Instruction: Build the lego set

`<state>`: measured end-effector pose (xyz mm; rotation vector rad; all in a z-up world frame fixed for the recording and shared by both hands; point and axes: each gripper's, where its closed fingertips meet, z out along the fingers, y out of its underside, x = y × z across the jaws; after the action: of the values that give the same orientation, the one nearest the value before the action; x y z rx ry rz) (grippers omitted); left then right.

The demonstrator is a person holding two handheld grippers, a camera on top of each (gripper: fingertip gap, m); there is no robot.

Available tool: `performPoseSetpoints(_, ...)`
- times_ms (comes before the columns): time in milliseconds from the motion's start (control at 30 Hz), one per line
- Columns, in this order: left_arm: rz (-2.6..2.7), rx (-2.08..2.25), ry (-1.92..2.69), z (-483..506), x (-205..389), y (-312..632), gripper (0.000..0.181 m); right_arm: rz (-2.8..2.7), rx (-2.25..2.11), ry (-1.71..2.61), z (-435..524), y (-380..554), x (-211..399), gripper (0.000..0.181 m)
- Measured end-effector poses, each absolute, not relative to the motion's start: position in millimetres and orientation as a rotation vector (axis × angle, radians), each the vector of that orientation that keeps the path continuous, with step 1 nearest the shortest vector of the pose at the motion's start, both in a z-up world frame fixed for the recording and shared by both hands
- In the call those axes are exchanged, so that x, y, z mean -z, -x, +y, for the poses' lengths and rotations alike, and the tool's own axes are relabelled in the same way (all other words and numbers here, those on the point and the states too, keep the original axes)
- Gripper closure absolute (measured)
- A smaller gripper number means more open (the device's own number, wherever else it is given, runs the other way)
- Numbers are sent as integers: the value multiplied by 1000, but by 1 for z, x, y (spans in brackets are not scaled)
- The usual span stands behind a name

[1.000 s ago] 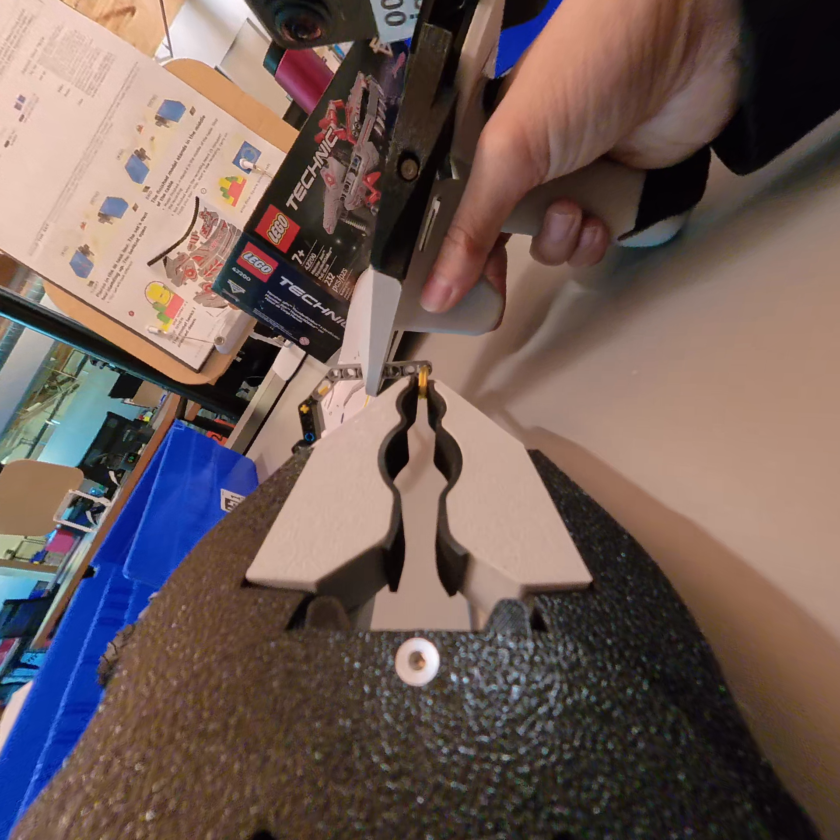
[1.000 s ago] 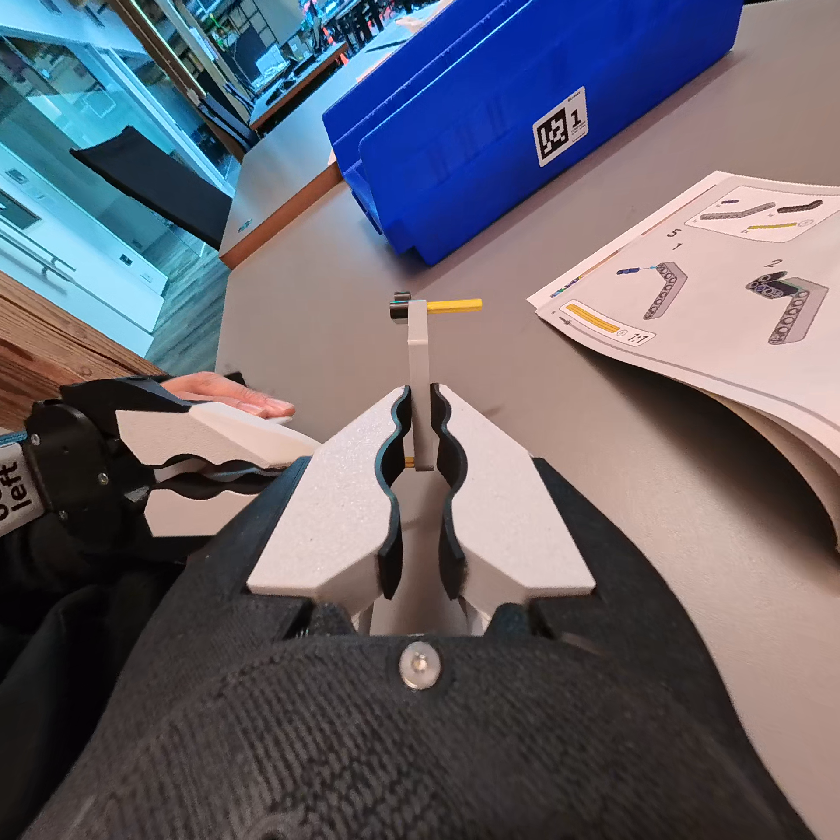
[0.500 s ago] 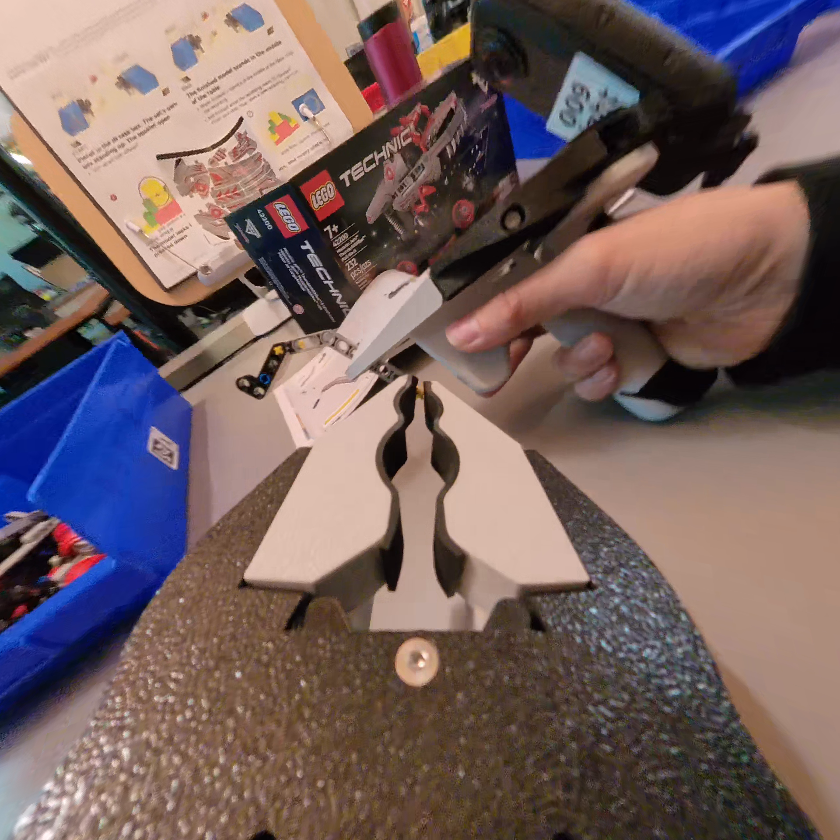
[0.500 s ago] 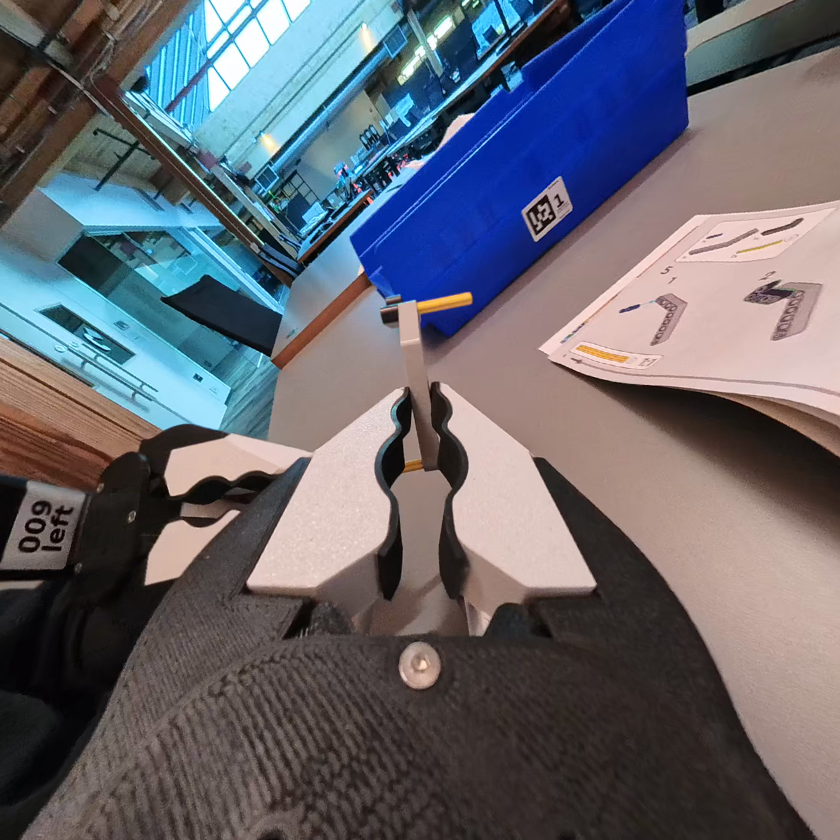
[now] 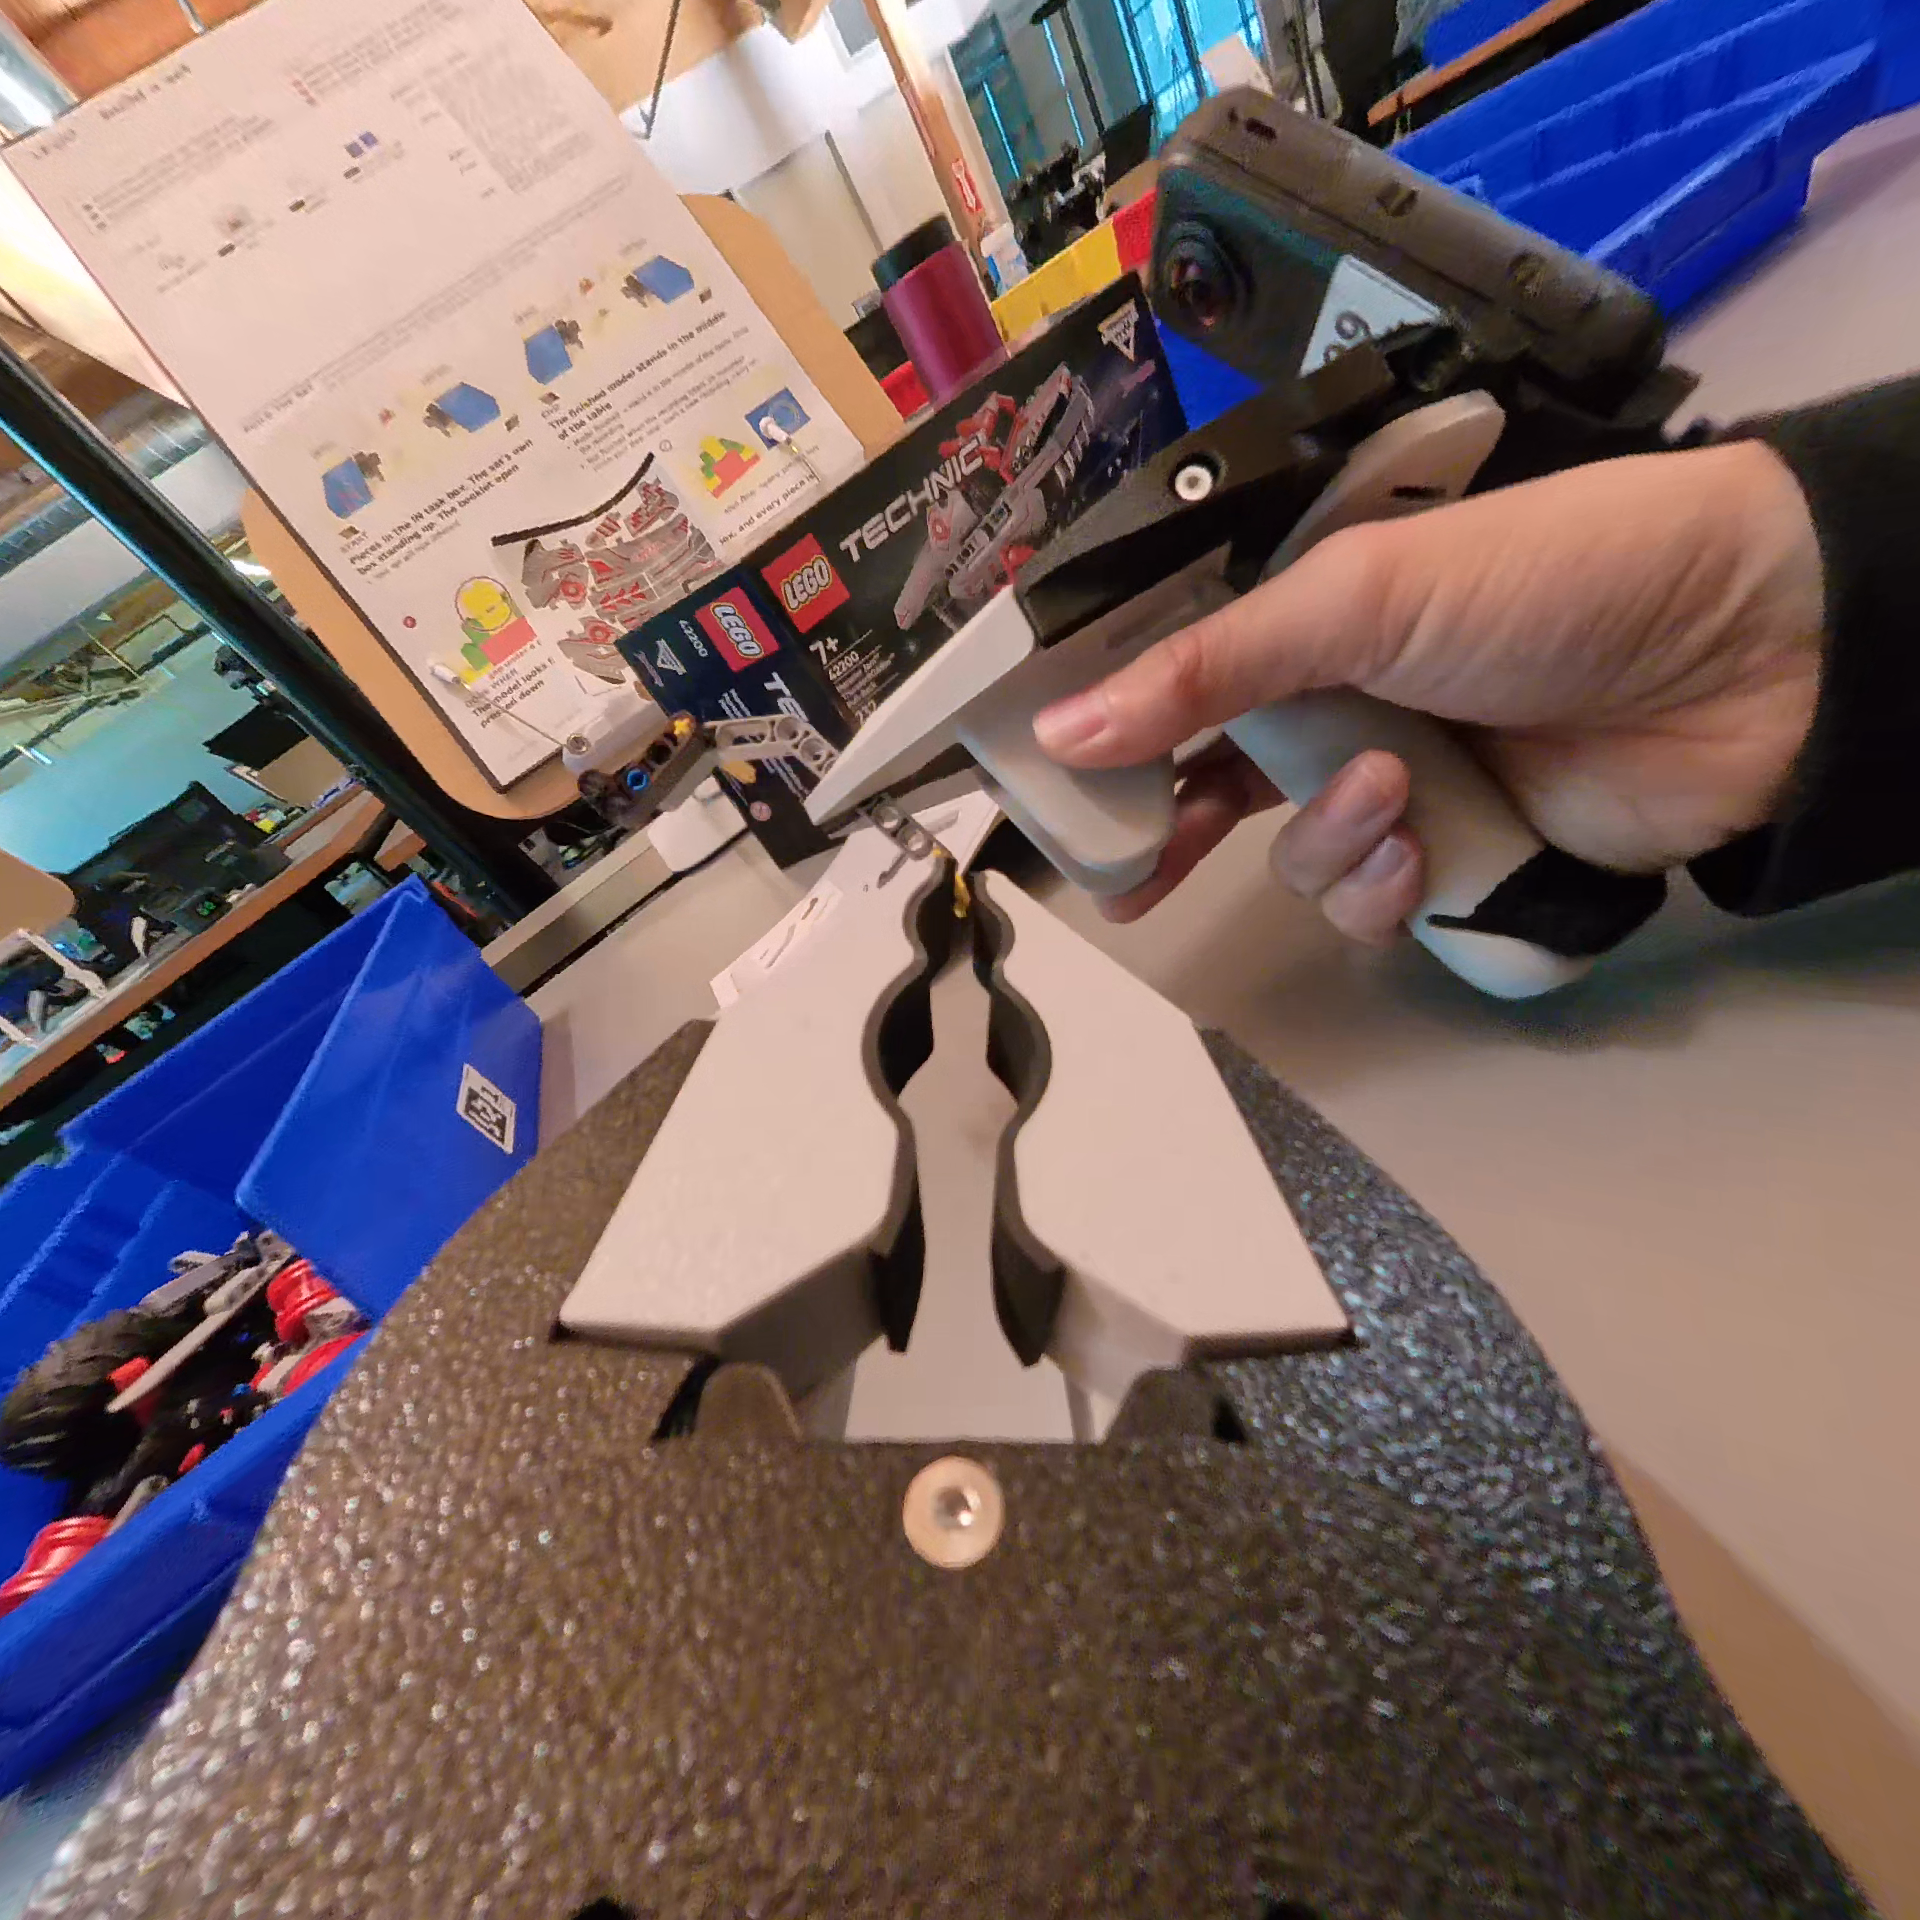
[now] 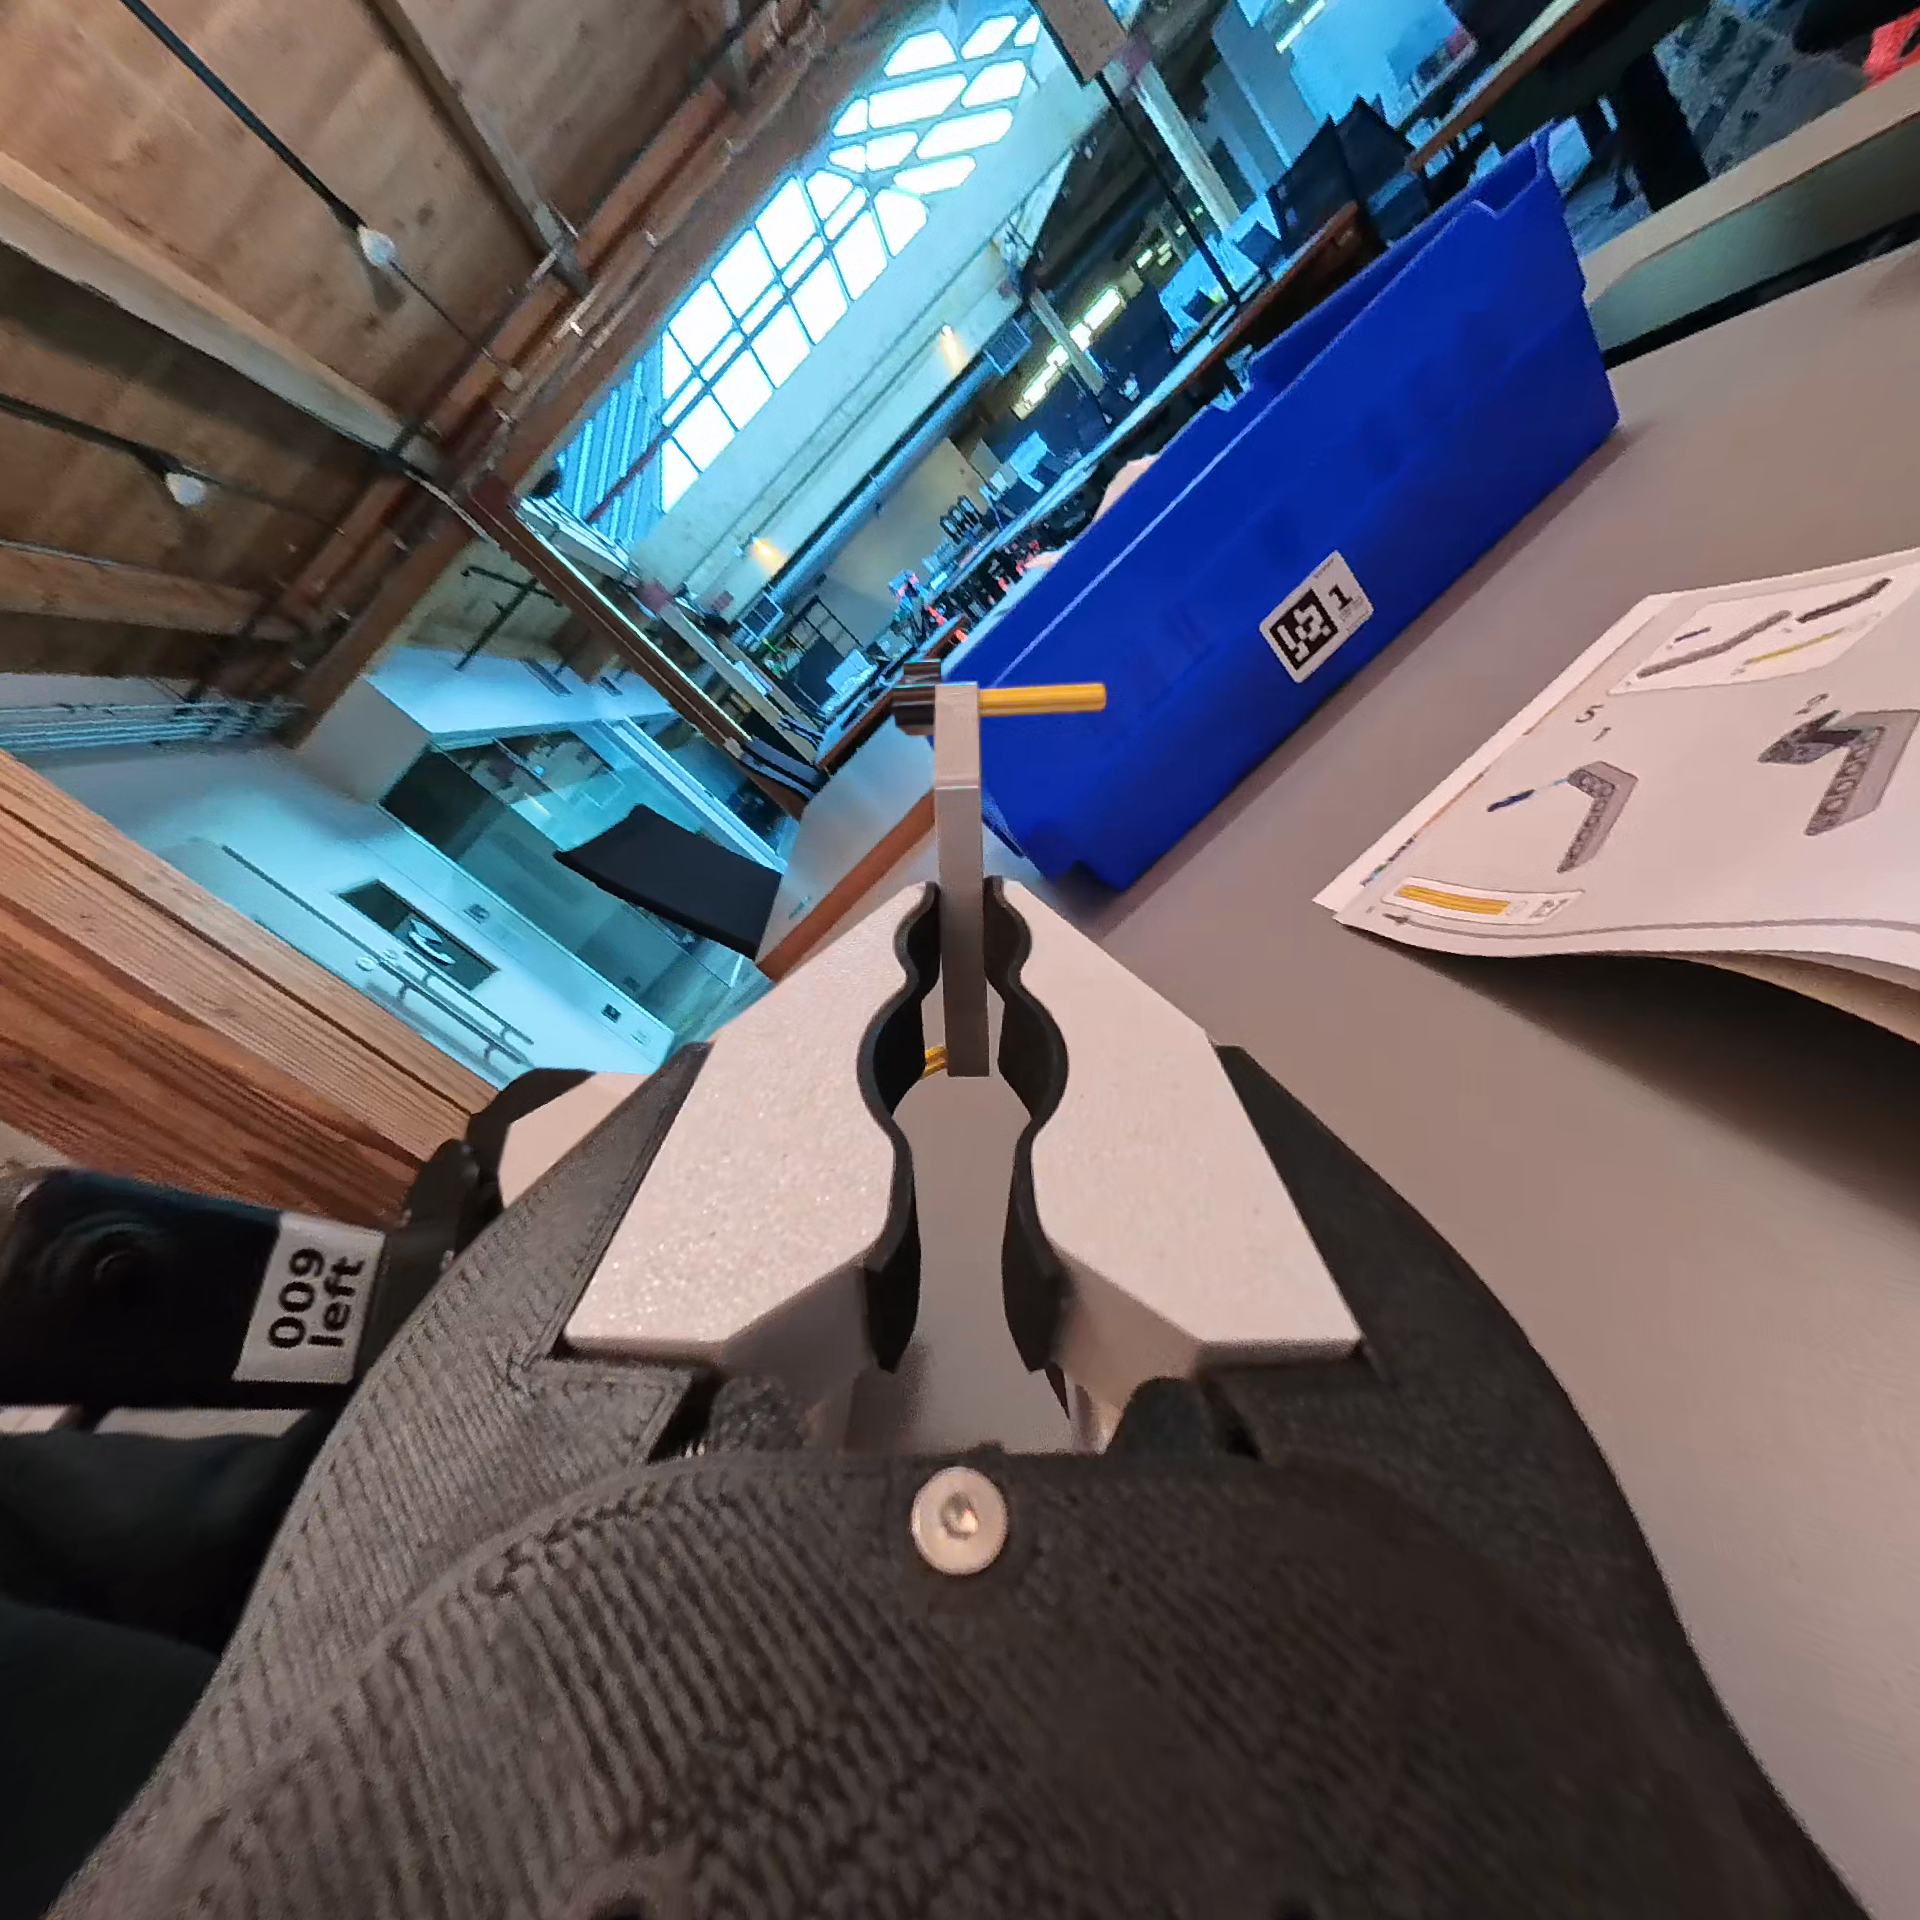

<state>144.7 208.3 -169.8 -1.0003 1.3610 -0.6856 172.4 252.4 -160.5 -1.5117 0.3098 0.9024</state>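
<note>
Grey and angled, the lego beam [image 6: 957,883] stands upright between the fingers of the right gripper [image 6: 958,914], pinched on its lower stretch; a yellow axle [image 6: 1042,698] sticks out sideways near its top, with a small black piece [image 6: 915,707] on the other side. Seen from the left wrist, the same beam [image 5: 774,740] juts out past the right gripper's [image 5: 831,805] tips, its far end carrying dark connectors – all of it lifted off the grey table [image 5: 1558,1195]. A hand [image 5: 1538,665] grips that tool's handle.

The left gripper [image 5: 951,902] has its tips drawn nearly together on a small yellow bit [image 5: 960,891] just under the right tool's tips – what that bit belongs to I cannot tell.

An open instruction booklet [image 6: 1662,790] lies on the table to the right, a blue bin [image 6: 1351,582] stands behind it, and another blue bin [image 5: 187,1247] holds loose red and black parts. The set's box [image 5: 935,540] stands before a printed poster [image 5: 416,364]
</note>
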Motion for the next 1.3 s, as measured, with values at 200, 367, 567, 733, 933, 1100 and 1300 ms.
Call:
performPoseSetpoints(200,1246,904,1109,212,158,-142,181,302,-878,1367,248,-174,140,175)
performPoseSetpoints(367,1189,979,1160,212,150,-140,181,281,-822,1288,245,-174,128,175)
performPoseSetpoints(567,1255,835,1102,212,153,-140,181,271,-771,1332,246,-174,133,175)
performPoseSetpoints(733,1504,709,1156,214,198,-146,181,224,-640,1665,255,-176,180,175)
performPoseSetpoints(933,1823,632,1301,213,247,-139,181,138,-560,1764,251,-182,187,175)
performPoseSetpoints(1100,1904,759,1304,204,247,-134,161,21,-587,1726,250,-165,177,175)
performPoseSetpoints(1300,1484,1329,1459,224,174,-138,145,7,-615,1517,246,-162,144,176)
